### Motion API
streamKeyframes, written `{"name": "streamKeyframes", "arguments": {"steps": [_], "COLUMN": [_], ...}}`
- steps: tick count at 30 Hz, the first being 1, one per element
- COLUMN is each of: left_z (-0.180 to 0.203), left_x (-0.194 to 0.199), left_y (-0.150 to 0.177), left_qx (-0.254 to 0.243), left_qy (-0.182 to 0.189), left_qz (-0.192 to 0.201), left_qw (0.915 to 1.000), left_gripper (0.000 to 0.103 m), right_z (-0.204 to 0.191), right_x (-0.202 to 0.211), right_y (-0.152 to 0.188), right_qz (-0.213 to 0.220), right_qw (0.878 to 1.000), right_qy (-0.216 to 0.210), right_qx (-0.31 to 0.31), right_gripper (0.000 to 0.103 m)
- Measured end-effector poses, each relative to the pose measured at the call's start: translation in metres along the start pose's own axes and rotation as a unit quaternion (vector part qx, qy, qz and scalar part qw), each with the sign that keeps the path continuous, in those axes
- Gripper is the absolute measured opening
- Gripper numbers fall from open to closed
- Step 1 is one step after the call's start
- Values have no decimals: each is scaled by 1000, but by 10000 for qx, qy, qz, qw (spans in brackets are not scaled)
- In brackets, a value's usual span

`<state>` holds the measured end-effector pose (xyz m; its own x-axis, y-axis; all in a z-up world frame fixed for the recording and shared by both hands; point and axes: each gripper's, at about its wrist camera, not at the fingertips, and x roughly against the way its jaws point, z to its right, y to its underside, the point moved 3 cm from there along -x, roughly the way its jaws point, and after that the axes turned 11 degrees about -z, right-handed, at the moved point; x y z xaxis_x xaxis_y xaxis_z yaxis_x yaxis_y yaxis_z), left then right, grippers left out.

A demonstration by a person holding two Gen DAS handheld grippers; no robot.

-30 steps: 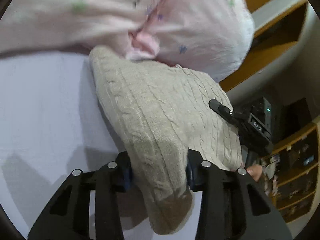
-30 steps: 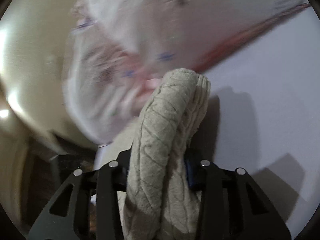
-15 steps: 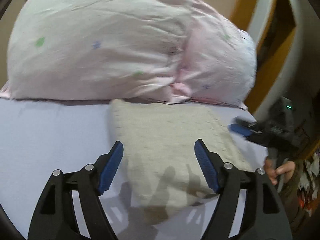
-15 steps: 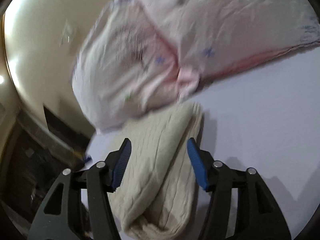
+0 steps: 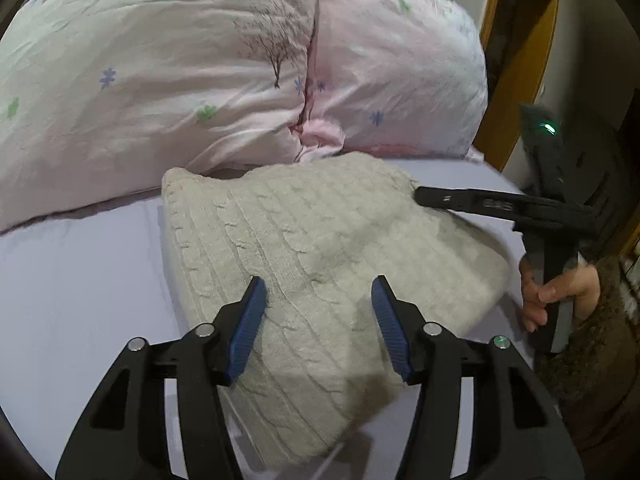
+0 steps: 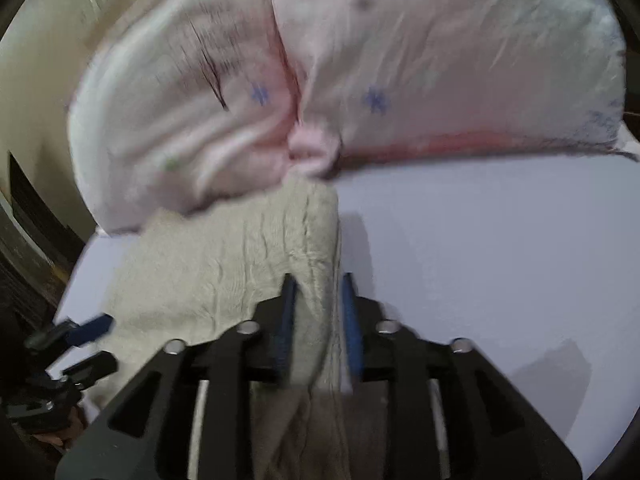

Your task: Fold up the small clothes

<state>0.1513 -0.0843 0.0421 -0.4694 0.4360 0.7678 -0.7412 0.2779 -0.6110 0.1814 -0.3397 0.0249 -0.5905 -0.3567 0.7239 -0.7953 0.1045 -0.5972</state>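
right tool [image 6: 316,320] reclosed on sweater [image 5: 304,248] edge | left tool [image 5: 318,320] still wide, empty | bare sheet [image 6: 480,248] beside

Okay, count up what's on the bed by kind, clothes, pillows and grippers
Knit garment: 1
Pillows: 2, left pillow and right pillow
Grippers: 2, left gripper and right gripper
Total: 5
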Motion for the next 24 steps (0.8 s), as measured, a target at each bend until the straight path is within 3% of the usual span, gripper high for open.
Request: {"name": "streamKeyframes", "arguments": {"steps": [1, 2, 3, 5, 8, 13, 17, 24], "left_z": [-1, -3, -4, -6, -9, -4, 0, -1], "left_x": [7, 17, 23, 37, 43, 23, 7, -8], "left_y": [3, 9, 15, 32, 58, 76, 76, 75], "left_qx": [44, 112, 182, 421, 824, 1031, 927, 977], "left_qy": [40, 40, -41, -435, -912, -1101, -1595, -1858], "left_qz": [40, 87, 115, 118, -118, -613, -802, -989], "left_qw": [10000, 9999, 9998, 9981, 9923, 9867, 9796, 9727], "left_gripper": [64, 75, 87, 99, 102, 102, 102, 102], "right_z": [-4, -10, -14, -22, -33, -51, -66, -66], "right_x": [19, 26, 40, 58, 70, 42, 13, -8], "right_y": [9, 12, 23, 34, 64, 89, 100, 108], "right_qz": [193, 261, 374, 519, 483, -104, -506, -1031], "right_qw": [9997, 9994, 9987, 9978, 9977, 9950, 9899, 9820], "right_qy": [-80, -163, -265, -294, -307, 874, 1197, 1475], "right_qx": [89, 145, 213, 273, 358, 463, 566, 570], "right_gripper": [34, 52, 59, 101, 101, 101, 101, 101]}}
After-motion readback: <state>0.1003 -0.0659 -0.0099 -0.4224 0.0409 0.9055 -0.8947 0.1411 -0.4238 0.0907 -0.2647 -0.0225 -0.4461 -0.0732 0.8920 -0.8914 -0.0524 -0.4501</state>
